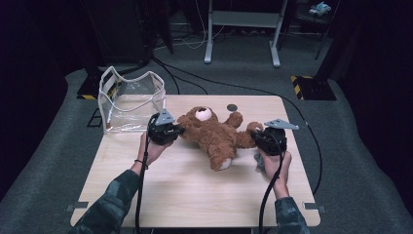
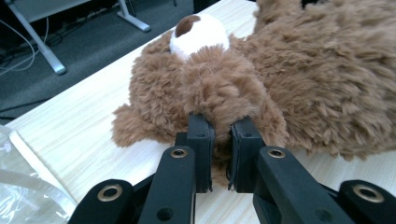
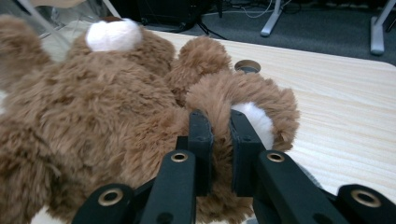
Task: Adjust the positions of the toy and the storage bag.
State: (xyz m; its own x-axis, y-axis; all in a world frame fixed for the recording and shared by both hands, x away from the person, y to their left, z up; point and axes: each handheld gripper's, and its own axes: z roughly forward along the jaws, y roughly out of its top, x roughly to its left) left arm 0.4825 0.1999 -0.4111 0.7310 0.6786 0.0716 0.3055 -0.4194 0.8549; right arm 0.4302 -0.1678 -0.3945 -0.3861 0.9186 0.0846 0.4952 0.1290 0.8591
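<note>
While high view shows clear bag (image 1: 127,102), gripper views: teddy bear (image 2: 289,79).

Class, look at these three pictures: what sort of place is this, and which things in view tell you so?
Probably a lab or workshop, not a home: a bare wooden table on grey carpet, loose cables across the floor, and a metal stand behind. Two hand-held grippers grip a teddy bear.

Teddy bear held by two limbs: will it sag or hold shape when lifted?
Probably sags: the teddy bear is soft plush, and the left claw and right claw each pinch only a limb, squashing the fur. Likely light for its size, so the pinches should hold. It is unlikely to roll or slip, since the shaggy pile grips the wooden table.
</note>
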